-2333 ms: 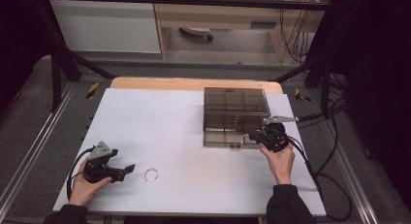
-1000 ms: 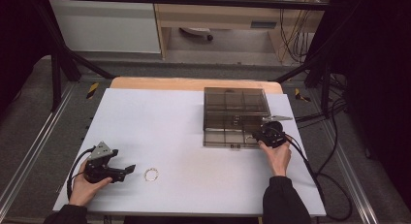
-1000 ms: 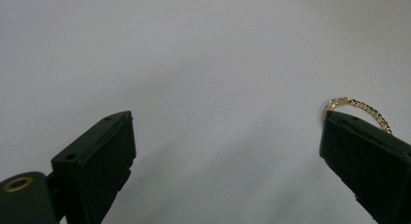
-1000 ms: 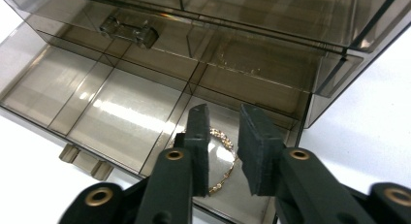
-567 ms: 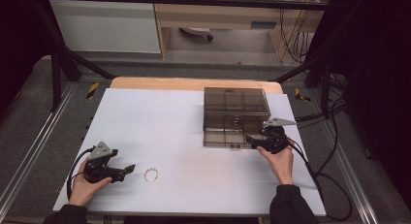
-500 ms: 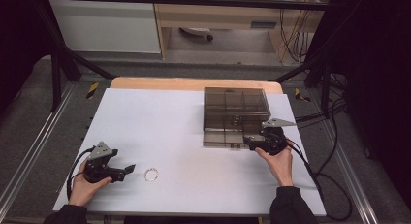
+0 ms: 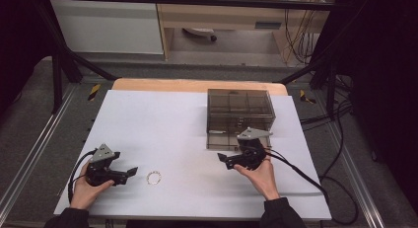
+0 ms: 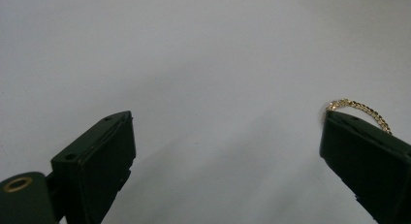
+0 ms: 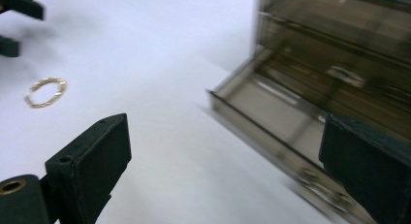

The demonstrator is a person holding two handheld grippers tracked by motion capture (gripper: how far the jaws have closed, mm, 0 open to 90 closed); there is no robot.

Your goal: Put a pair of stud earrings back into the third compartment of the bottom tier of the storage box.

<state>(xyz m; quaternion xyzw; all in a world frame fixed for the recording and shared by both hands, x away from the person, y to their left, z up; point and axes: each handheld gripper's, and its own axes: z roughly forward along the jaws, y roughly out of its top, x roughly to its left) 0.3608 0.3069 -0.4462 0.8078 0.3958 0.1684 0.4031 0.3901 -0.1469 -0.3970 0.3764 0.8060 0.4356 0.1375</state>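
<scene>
A small gold chain bracelet lies on the white table near its front left. Just left of it my left gripper rests open, pointing at it; in the left gripper view the bracelet peeks over the right jaw, outside the gap of the gripper. A smoky clear drawer box stands at the right, its bottom drawer pulled out. My right gripper is in front of the box, pointing left; its jaws have just been opening, with nothing between them. The bracelet lies far off.
The white table top stretches between the two grippers. The left gripper shows dark at the top left of the right gripper view. Cables trail from the right gripper across the table's right front.
My right gripper has left the box's front right corner, swung left and toward the table's front, and opened its jaws. The left gripper and the bracelet have stayed put.
</scene>
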